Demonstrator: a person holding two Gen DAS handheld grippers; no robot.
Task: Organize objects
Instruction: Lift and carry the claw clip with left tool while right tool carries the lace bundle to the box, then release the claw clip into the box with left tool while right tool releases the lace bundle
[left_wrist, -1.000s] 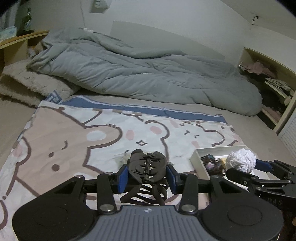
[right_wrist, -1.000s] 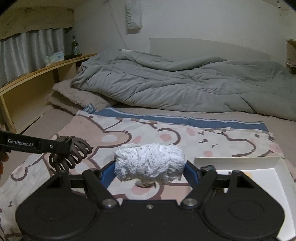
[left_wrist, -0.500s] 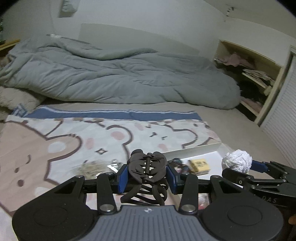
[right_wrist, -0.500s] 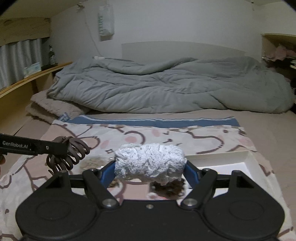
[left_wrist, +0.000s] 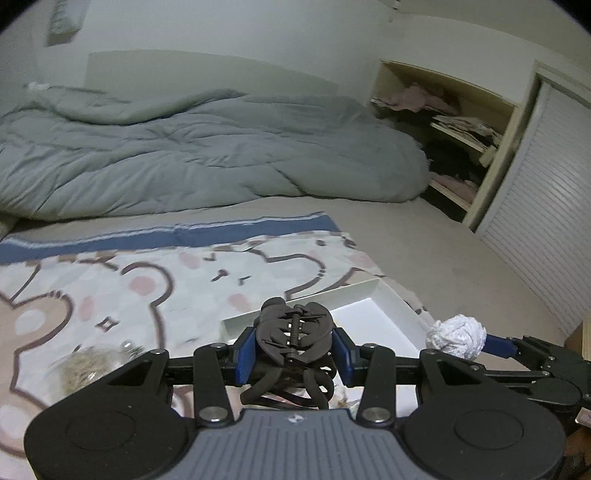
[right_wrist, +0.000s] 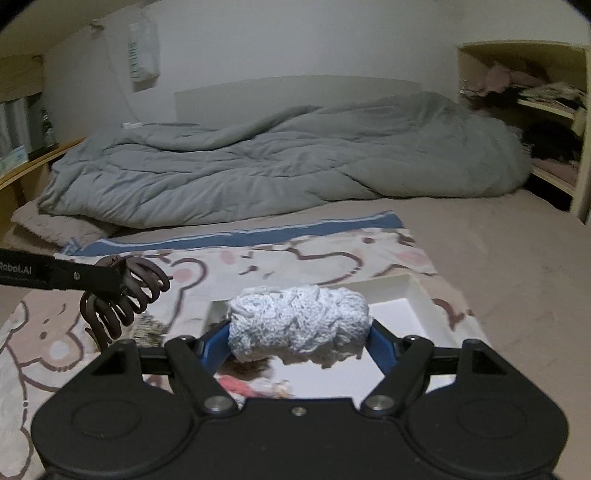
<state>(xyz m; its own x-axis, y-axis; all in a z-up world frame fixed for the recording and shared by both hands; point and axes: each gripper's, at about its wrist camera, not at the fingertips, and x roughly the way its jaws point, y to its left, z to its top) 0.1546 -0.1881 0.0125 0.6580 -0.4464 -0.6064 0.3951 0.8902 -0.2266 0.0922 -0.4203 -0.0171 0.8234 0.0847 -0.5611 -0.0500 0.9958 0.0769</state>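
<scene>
My left gripper (left_wrist: 293, 347) is shut on a dark brown hair claw clip (left_wrist: 293, 332) and holds it above the near left corner of a white tray (left_wrist: 373, 314). The clip also shows in the right wrist view (right_wrist: 122, 295), at the left. My right gripper (right_wrist: 299, 328) is shut on a white knitted scrunchie (right_wrist: 299, 321) and holds it over the white tray (right_wrist: 413, 306). The scrunchie also shows in the left wrist view (left_wrist: 456, 334), at the right. Small items lie in the tray below the scrunchie, mostly hidden.
A bear-print blanket (left_wrist: 129, 288) covers the bed. A glittery scrunchie (left_wrist: 88, 369) lies on it left of the tray. A grey duvet (right_wrist: 277, 166) is heaped at the back. Shelves with clothes (left_wrist: 454, 122) and a slatted door (left_wrist: 546, 206) stand to the right.
Both grippers have swung to the right with their loads. The white tray now lies directly under both of them, and the shelves and slatted door have come into view.
</scene>
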